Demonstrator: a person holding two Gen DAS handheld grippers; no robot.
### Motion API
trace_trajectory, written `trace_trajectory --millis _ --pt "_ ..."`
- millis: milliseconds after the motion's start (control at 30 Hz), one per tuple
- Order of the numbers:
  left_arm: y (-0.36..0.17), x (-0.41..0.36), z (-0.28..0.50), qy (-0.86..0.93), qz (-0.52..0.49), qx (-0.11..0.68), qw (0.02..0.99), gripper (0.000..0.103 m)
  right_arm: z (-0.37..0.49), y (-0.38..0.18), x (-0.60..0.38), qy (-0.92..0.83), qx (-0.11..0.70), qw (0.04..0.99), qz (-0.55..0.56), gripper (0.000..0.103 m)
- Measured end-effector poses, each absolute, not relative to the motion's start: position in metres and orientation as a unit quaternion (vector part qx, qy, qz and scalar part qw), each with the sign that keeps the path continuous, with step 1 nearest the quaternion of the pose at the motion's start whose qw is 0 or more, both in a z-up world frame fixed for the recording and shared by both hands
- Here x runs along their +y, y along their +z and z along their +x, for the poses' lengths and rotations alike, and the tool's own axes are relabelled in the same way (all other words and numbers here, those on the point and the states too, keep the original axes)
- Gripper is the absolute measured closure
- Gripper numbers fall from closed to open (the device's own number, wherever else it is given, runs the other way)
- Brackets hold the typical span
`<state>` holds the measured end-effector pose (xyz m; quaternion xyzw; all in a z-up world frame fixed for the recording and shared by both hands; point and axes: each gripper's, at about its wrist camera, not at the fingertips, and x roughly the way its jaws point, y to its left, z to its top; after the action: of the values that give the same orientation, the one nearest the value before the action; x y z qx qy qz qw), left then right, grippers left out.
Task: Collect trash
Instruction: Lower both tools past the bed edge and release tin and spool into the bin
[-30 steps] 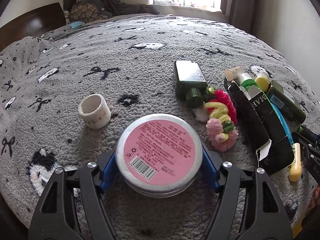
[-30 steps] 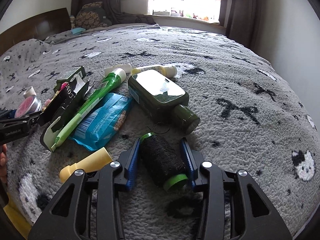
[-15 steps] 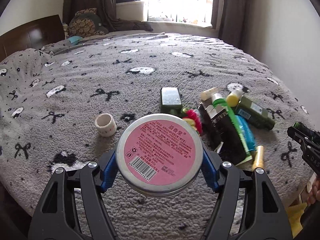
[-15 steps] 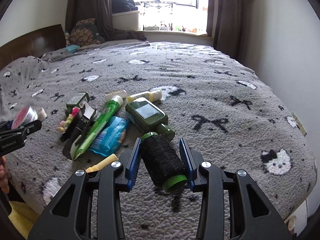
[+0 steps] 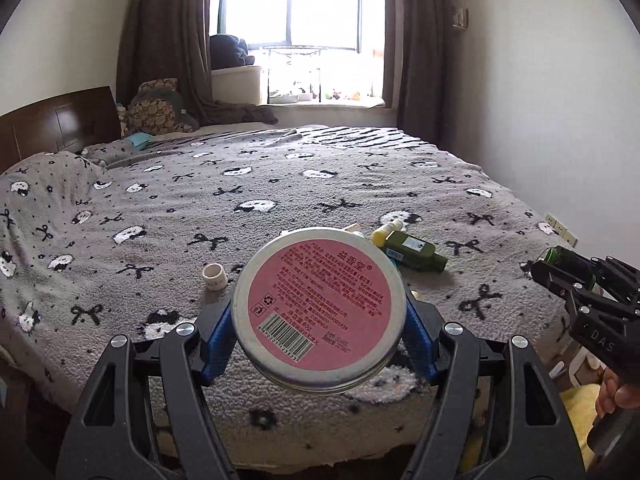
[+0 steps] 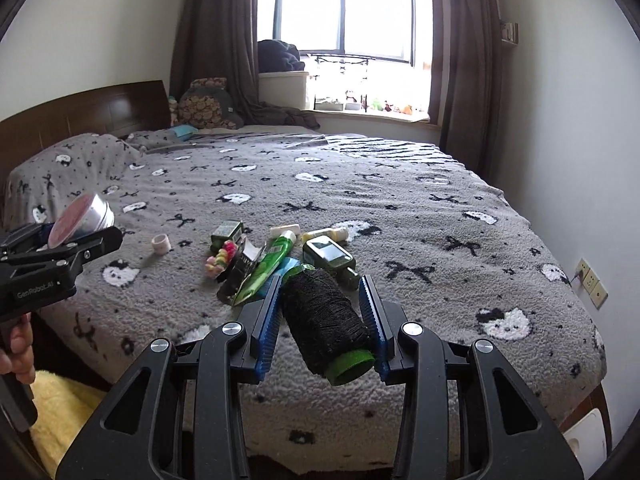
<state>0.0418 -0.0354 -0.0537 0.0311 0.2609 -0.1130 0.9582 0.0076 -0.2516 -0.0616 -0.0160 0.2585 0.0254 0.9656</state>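
My left gripper (image 5: 318,320) is shut on a round metal tin (image 5: 318,312) with a pink label, held in the air above the near edge of the bed. My right gripper (image 6: 320,312) is shut on a spool of black thread (image 6: 326,320) with green ends, also lifted clear of the bed. In the right wrist view the tin (image 6: 82,220) and left gripper (image 6: 60,252) show at the left. Left on the grey blanket are a green bottle (image 6: 330,258), a green tube (image 6: 268,270), a dark box (image 6: 240,268), a colourful hair tie (image 6: 220,260) and a small white ring (image 6: 161,245).
The bed (image 6: 400,220) with a grey cat-and-bow blanket fills both views, with a wooden headboard (image 6: 80,116) at the left and a window (image 6: 348,12) behind. A yellow cloth (image 6: 68,412) lies on the floor by the bed's near corner. A wall socket (image 6: 592,282) is at the right.
Both grippers have risen and pulled back from the bed with the tin and the spool in them. The items on the blanket now look smaller and farther away.
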Motion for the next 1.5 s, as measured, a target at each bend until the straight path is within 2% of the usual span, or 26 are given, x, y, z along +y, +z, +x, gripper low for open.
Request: trace_trajectory --millis 167,300,633,867,967,1267,1333,1367,1500 --pt "-0.074 -0.041 0.005 -0.122 0.044 0.272 0.954 0.036 -0.021 -0.091 -0.244 0.055 0.29 0.955 -0.016 0.064" --pt "-0.111 -0.046 -0.015 -0.127 0.051 0.311 0.941 0.036 -0.035 -0.123 -0.243 0.054 0.323 0.945 -0.004 0.064" --pt "-0.235 -0.055 -0.035 -0.171 0.071 0.464 0.866 0.036 -0.042 -0.213 -0.23 0.071 0.435 0.897 0.027 0.064" --pt "-0.305 -0.058 -0.027 -0.196 0.059 0.556 0.806 0.036 -0.023 -0.285 -0.218 0.116 0.554 0.821 0.073 0.064" --pt "-0.332 -0.06 -0.023 -0.212 0.052 0.597 0.771 0.036 -0.017 -0.305 -0.217 0.107 0.578 0.805 0.08 0.064" --pt "-0.351 -0.06 -0.018 -0.213 0.054 0.618 0.755 0.034 -0.008 -0.319 -0.21 0.115 0.587 0.797 0.082 0.062" --pt "-0.35 -0.06 -0.017 -0.21 0.057 0.616 0.757 0.024 -0.003 -0.315 -0.211 0.113 0.587 0.797 0.085 0.046" --pt "-0.349 -0.06 -0.017 -0.209 0.059 0.613 0.759 0.022 0.001 -0.313 -0.212 0.112 0.585 0.798 0.086 0.043" --pt "-0.339 -0.057 -0.01 -0.202 0.06 0.608 0.766 0.017 0.005 -0.306 -0.215 0.106 0.576 0.806 0.086 0.042"
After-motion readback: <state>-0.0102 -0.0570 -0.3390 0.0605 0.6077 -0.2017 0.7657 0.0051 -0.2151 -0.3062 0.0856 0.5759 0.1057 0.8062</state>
